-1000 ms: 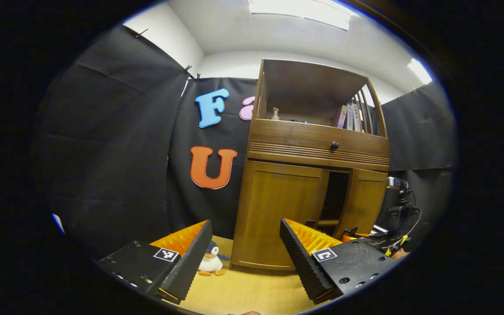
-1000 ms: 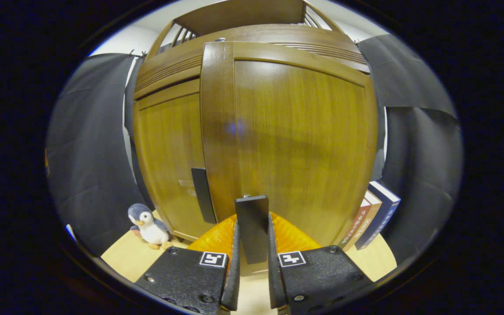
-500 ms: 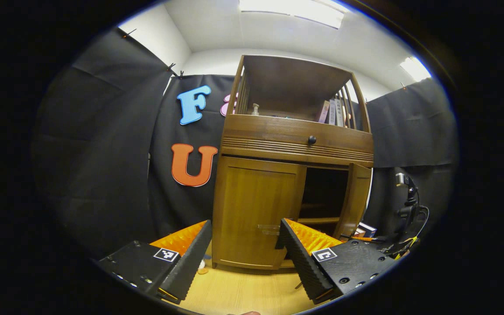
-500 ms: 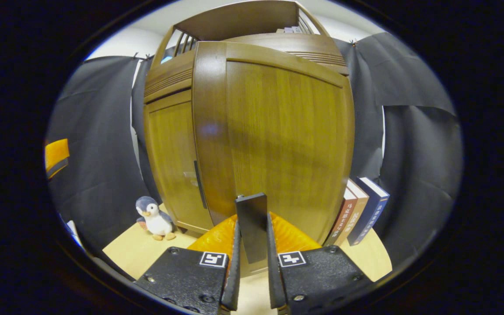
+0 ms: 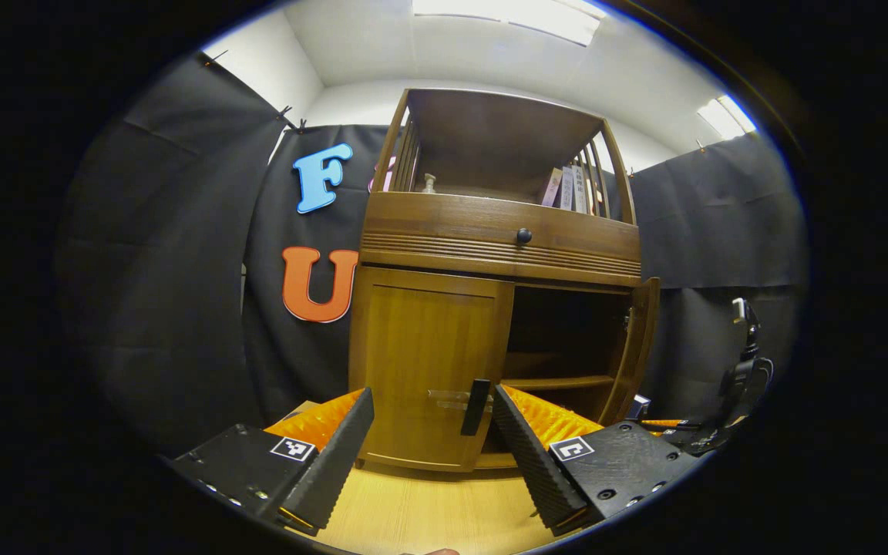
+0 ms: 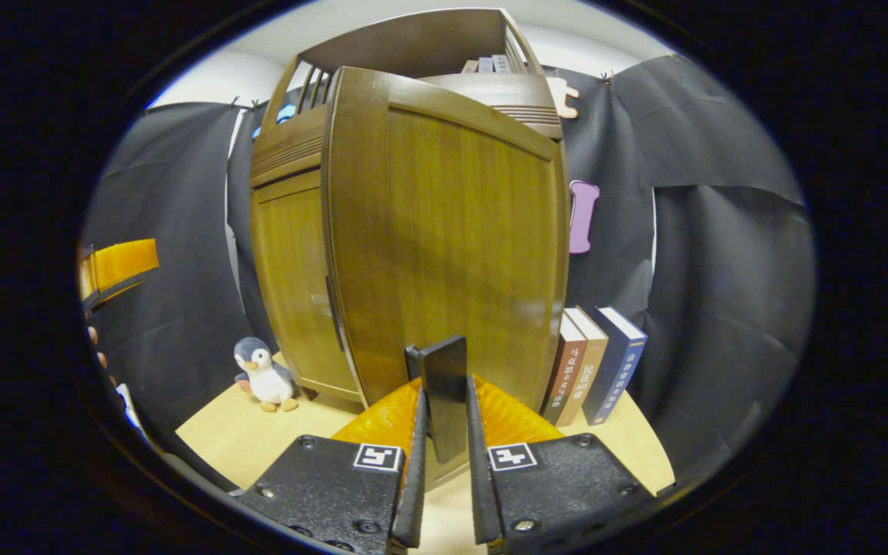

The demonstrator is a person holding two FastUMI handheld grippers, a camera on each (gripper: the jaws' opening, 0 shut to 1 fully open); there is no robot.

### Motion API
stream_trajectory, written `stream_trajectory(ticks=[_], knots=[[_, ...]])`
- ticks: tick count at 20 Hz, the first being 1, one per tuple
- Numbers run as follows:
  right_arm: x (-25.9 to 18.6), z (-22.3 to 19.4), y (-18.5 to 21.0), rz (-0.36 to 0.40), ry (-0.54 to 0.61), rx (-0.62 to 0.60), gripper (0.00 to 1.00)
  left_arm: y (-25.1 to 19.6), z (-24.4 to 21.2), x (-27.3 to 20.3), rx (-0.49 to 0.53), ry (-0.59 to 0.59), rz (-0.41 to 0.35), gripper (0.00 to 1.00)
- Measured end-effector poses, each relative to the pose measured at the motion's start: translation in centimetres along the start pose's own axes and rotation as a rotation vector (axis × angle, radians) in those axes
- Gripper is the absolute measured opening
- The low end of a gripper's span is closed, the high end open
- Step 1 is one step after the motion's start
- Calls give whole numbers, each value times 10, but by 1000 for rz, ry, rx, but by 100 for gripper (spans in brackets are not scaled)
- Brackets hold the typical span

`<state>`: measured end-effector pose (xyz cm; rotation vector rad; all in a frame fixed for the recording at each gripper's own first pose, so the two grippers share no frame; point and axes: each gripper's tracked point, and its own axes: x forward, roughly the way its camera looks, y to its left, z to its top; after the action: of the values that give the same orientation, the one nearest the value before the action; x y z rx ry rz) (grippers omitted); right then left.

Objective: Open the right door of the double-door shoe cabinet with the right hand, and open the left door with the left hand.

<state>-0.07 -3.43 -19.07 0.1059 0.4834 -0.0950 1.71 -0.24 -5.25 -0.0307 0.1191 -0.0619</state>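
Behind right door [image 6: 444,247], cabinet interior hidden, right tongs [image 6: 444,462] clamping handle [image 6: 444,397]

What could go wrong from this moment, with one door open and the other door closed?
The right tongs are shut on the right door's handle; swinging the right door wider could knock the books standing beside it. The left tongs are open before the left door's handle, which lies close to one finger, so closing now might miss or slip.
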Motion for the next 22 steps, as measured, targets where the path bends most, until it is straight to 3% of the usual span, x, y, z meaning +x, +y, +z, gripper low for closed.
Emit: stream_trajectory(ticks=[9, 18, 19, 20, 22], knots=[[-20, -7, -33, -26, -16, 1, 22, -25, -11, 14, 18, 22, -58, 95], [-32, -6, -94, -167, -17, 38, 22, -46, -31, 42, 41, 48, -120, 95], [-33, -6, -96, -168, -21, 41, 13, -49, -33, 46, 45, 51, -126, 95], [-35, -6, -98, -166, -25, 45, 16, -51, -35, 50, 49, 53, -131, 95], [-39, -5, -103, -173, -34, 50, 11, -57, -40, 58, 57, 60, -141, 95]])
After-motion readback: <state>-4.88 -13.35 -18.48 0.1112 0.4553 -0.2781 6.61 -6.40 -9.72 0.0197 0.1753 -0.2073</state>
